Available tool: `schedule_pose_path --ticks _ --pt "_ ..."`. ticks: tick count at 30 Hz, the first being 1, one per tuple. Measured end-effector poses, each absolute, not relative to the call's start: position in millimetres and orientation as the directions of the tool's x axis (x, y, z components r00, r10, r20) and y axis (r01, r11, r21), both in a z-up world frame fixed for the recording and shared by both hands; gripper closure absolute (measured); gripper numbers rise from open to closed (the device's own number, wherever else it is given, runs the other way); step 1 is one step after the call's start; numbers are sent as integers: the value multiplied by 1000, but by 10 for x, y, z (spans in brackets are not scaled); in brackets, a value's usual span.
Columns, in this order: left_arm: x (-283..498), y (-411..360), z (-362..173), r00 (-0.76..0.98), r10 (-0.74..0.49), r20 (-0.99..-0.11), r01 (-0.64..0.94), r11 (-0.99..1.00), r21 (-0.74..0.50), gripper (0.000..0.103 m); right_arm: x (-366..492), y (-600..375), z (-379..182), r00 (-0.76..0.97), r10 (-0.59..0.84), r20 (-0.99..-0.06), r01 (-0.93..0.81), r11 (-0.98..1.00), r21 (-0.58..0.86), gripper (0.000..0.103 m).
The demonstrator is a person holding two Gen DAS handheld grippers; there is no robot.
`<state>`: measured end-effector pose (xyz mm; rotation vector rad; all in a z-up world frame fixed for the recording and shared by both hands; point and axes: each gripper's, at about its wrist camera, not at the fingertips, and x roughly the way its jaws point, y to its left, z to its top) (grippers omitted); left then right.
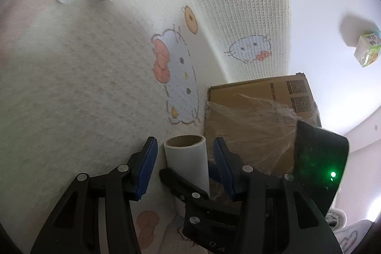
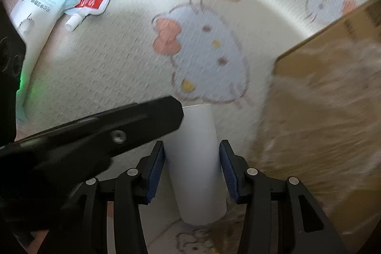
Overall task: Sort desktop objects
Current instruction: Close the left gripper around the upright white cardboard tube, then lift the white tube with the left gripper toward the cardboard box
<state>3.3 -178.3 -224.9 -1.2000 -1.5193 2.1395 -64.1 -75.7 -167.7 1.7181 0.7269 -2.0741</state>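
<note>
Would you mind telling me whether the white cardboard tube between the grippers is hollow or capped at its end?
Hollow at the visible end: the white cardboard tube shows an open brown rim there. Its other end cannot be told.

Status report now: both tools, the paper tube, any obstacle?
Left tool open, right tool open, both straddling paper tube. Tube ungripped, lying on cartoon mat. Cardboard box close beside.

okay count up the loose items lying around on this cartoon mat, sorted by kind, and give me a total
Paper roll tube: 1
Spouted pouch, red and white: 1
Light blue packet: 1
Cardboard box: 1
Small green-and-white carton, off the mat on the white surface: 1
Total: 5
</note>
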Motion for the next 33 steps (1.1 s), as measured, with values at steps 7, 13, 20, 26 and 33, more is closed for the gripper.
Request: schedule_pose_path --ticks 7,13,20,26,33 --pt "201 -1826 -2186 -607 571 -553 281 -497 -821 50 -492 -892 -1640 -159 -106 -982 662 -749 -26 60" --pt "380 -1918 -2096 -598 483 -640 363 -548 -753 46 -110 -1168 -1504 -158 -246 -956 832 -554 5 60" --pt "423 -1975 -2133 -581 475 -661 401 -539 -741 52 -65 -1205 -1466 -123 -303 -945 847 -528 59 60" --pt "401 -1966 -2081 -589 423 -689 422 -566 -709 52 -37 -1204 -1413 -116 -302 -946 850 -523 62 60" --pt "419 -2016 -1993 -614 347 -709 444 -591 -673 52 -21 -1175 -1401 -58 -288 -956 840 -531 109 60"
